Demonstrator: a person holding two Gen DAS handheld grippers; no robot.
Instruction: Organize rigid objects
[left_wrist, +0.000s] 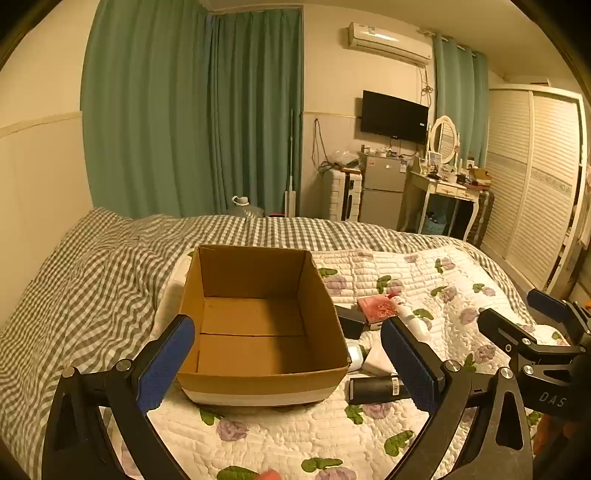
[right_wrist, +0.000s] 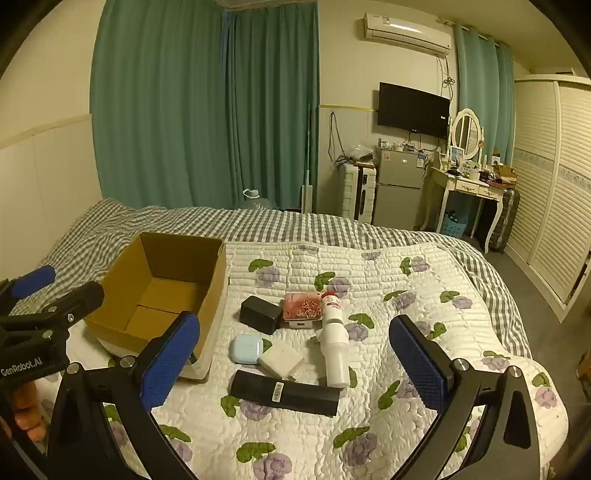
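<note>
My left gripper (left_wrist: 288, 363) and right gripper (right_wrist: 295, 363) both gape wide, holding nothing, above the bed (right_wrist: 388, 295).

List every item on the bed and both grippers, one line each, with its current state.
Cardboard box: open, upright, empty.
Black box: closed, on the quilt.
Red case: lying flat.
White bottle: lying on its side, red cap on.
Blue earbud case: closed.
White square adapter: lying flat.
Long black cylinder: lying on its side.
Left gripper: open, holding nothing.
Right gripper: open, holding nothing.
</note>
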